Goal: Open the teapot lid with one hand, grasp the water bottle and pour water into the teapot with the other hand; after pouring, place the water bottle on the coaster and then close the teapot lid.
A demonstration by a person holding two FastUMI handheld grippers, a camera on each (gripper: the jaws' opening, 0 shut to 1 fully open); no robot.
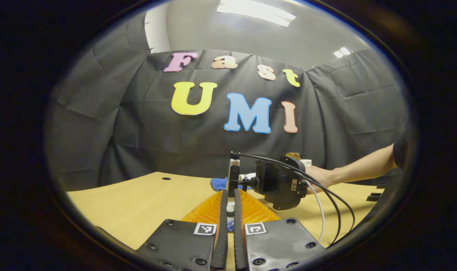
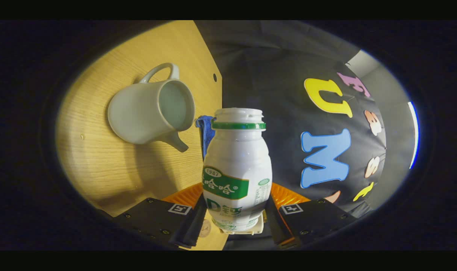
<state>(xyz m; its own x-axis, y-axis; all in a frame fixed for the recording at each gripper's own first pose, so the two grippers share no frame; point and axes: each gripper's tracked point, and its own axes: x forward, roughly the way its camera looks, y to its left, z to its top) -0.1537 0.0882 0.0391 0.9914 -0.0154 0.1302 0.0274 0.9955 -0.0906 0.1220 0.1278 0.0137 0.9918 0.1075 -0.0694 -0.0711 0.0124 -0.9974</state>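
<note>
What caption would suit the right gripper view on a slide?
Bottle gripped between the jaws, tipped toward the open teapot on the table.

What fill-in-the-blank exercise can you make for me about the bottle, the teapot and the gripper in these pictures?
1. The gripper shut on the water bottle is the ____ one.
2. The teapot on the table has its lid ____.
3. The ring around the bottle's neck is ____.
Missing words: right; off; green.
</note>
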